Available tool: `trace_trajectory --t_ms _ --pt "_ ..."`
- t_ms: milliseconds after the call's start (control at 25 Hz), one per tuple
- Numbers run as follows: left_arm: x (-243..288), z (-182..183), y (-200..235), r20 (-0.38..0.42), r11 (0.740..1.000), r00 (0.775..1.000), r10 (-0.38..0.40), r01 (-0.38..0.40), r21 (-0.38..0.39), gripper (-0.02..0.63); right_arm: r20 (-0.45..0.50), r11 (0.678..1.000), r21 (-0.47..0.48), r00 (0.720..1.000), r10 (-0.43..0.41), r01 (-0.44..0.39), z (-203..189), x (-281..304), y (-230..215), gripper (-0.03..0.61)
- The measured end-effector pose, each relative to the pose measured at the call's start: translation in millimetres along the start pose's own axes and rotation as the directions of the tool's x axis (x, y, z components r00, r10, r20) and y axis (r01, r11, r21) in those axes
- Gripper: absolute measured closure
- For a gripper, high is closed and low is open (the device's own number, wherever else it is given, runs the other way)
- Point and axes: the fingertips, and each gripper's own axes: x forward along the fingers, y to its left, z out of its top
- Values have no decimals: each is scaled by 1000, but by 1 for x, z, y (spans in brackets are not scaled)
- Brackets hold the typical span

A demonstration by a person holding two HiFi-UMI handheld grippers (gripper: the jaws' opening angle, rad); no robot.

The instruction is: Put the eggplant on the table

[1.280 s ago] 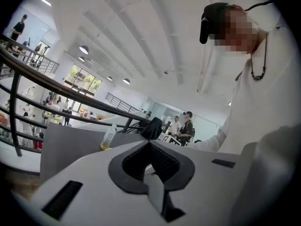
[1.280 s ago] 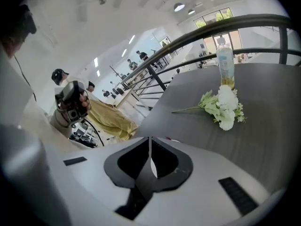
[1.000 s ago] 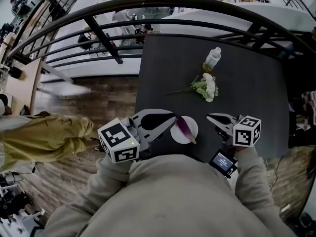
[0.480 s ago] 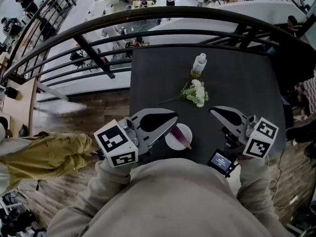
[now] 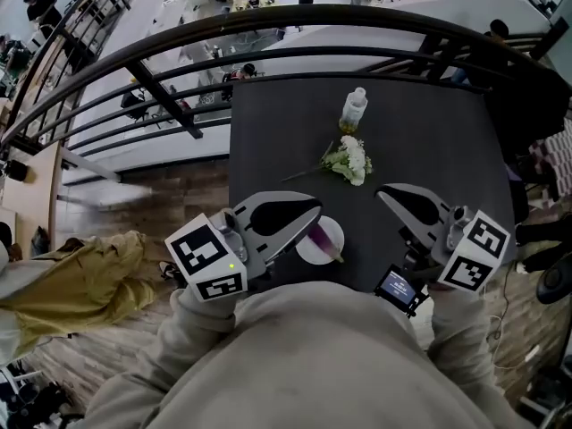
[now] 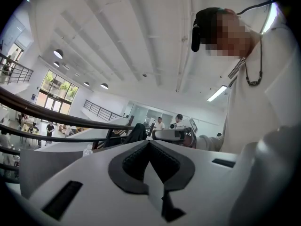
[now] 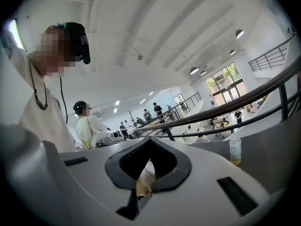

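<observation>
A purple eggplant (image 5: 323, 239) lies on a small white plate (image 5: 332, 231) near the front edge of the dark table (image 5: 429, 150). My left gripper (image 5: 315, 207) hovers just left of the plate, above its left rim. It is shut with nothing in it, and its jaws meet at the tip in the left gripper view (image 6: 149, 141). My right gripper (image 5: 379, 191) is held up to the right of the plate, apart from it and also shut and empty. Its closed tips show in the right gripper view (image 7: 149, 138). Both point level across the table.
A bunch of white flowers (image 5: 349, 161) lies mid-table, and a clear bottle (image 5: 355, 110) with yellowish liquid stands behind it. A black railing (image 5: 268, 21) curves past the far side, with a lower floor beyond. Another person (image 7: 89, 126) stands off to the side.
My right gripper has risen and shifted right, away from the plate. The left gripper lifted slightly. The eggplant and plate have not moved.
</observation>
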Motion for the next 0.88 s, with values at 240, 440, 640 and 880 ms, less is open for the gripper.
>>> trace_trajectory --t_ms 240,440,640,880 --pt "-1 -2 -3 4 1000 1000 2 -2 -11 607 -16 1000 2 1000 1 -1 -2 1 3 565" --pt "-4 -2 -4 1 1000 1000 10 -10 -22 607 -24 1000 2 1000 2 -2 -2 2 6 565" --pt "-7 34 -14 94 1000 995 -22 21 16 608 -11 999 -28 1000 21 -21 12 2 13 565" --pt "-51 -4 16 -41 991 991 128 -129 -24 607 5 996 28 997 83 -83 -25 37 6 565"
